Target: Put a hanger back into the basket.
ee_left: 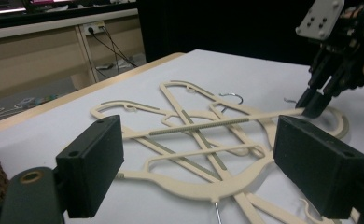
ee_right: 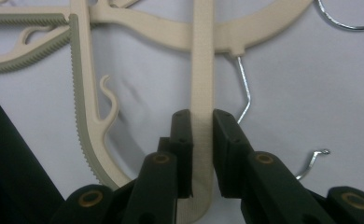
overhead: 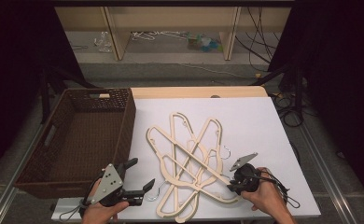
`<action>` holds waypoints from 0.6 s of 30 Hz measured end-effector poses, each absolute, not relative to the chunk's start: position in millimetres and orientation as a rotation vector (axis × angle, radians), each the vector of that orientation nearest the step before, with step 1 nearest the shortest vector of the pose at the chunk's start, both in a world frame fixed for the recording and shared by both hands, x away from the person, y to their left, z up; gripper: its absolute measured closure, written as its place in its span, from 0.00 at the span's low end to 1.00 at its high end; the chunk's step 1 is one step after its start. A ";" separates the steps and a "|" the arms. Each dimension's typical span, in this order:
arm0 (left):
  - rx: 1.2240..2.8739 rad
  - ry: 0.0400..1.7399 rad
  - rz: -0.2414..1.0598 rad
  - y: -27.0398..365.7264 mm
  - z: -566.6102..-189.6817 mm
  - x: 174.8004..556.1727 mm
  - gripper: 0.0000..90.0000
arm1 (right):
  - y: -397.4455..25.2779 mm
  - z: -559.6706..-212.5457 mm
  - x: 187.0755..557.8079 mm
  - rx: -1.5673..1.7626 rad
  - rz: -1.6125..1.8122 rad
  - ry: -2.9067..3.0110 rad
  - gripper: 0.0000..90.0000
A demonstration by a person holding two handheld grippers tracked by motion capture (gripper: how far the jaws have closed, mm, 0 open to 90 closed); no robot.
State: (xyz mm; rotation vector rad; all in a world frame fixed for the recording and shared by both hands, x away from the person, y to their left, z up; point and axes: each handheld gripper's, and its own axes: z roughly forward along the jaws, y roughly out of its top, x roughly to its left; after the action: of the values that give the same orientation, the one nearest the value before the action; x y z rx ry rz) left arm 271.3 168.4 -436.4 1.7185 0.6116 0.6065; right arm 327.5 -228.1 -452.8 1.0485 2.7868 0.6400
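Several cream plastic hangers lie crossed in a pile on the white table. My right gripper is at the pile's near right edge, shut on the end of one hanger's arm; in the right gripper view the cream bar runs up from between the two pads. My left gripper hovers at the pile's near left side, open with nothing between its jaws. In the left gripper view its wide-apart pads frame the pile, and the held hanger's ribbed bar leads to the right gripper.
A brown wicker basket stands against the table's left edge, empty inside. Wire hooks stick out from the pile. Beyond the table's far edge is a wooden shelf with cables and clutter on the floor.
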 end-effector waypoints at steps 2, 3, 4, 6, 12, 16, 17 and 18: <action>1.772 0.601 0.641 161.3 -440.4 273.8 0.19 | -230.7 -449.6 328.6 1.014 0.633 2.791 0.89; 1.808 0.619 0.657 158.1 -442.4 274.0 0.21 | -232.2 -447.4 328.9 1.004 0.634 2.791 0.89; 1.808 0.619 0.657 158.1 -442.4 274.0 0.22 | -233.6 -445.0 329.2 1.000 0.637 2.790 0.89; 1.871 0.623 0.672 152.0 -448.2 278.5 0.22 | -235.3 -442.4 329.5 0.989 0.641 2.790 0.89; 2.056 0.544 0.685 135.0 -465.9 289.8 0.28 | -238.4 -430.2 328.0 0.930 0.627 2.783 0.89; 2.150 0.469 0.724 122.5 -475.4 298.5 0.29 | -238.9 -421.9 326.5 0.929 0.642 2.775 0.89; 2.171 0.451 0.729 120.3 -477.8 300.4 0.31 | -239.0 -418.6 326.5 0.919 0.649 2.772 0.89; 2.208 0.422 0.743 119.6 -478.9 302.5 0.32 | -239.1 -416.6 326.8 0.910 0.647 2.773 0.89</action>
State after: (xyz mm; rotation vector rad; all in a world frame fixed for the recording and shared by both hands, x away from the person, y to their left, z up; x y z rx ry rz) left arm 302.5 119.6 -478.9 2.2080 0.4223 0.7428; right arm 326.8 -239.1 -416.6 0.9098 2.7729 0.6466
